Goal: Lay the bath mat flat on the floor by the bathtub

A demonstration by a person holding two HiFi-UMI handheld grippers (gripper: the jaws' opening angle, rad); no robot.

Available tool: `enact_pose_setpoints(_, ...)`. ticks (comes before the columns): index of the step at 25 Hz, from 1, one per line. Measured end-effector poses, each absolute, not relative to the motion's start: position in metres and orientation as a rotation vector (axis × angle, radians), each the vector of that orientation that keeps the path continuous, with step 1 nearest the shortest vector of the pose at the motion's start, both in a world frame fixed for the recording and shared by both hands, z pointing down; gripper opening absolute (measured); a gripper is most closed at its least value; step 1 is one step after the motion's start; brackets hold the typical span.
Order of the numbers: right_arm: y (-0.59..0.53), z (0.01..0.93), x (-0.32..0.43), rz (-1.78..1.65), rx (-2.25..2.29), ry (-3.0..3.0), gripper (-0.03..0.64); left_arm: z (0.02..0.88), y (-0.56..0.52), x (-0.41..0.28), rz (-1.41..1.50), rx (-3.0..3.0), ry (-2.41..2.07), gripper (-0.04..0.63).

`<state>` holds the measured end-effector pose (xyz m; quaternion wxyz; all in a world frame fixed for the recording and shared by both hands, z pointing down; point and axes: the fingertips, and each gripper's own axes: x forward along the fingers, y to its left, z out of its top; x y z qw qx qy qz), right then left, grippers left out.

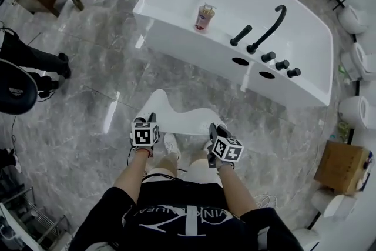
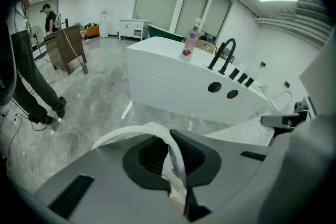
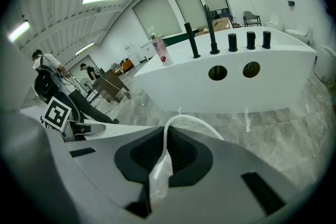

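White, thin, flexible bath mat [image 1: 179, 114] w/ a dotted surface is held by its near edge btwn the two grippers, above the grey marble-look floor [image 1: 88, 109], in front of the person's legs. It spreads from the grippers toward the white freestanding bathtub [image 1: 194, 47] but stays apart from it; its far left corner reaches furthest toward the tub. Can't tell whether any of it touches the floor.

L gripper [image 1: 150, 120]: jaws nearly together, clamped on a folded bit of mat edge, seen pinched btwn the black pads in its own view [image 2: 170, 152]. R gripper [image 1: 214, 128]: jaws likewise narrow, pinching the mat edge, which loops up out of them [image 3: 164, 152].

On the tub rim stand a pink pump bottle [image 1: 204, 17] and a black curved faucet [image 1: 267, 29] w/ knobs beside it.
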<state>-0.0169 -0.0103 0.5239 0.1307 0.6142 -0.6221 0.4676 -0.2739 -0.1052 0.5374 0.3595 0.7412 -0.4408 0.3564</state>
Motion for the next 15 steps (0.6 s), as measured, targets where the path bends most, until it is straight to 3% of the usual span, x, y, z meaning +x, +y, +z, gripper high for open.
enact_pose_setpoints(15, -0.075, 0.62, -0.027, 1.38, 1.726, -1.775, 0.034, 0.637, -0.162, -0.291, 0.966, 1.833, -1.118, 0.025)
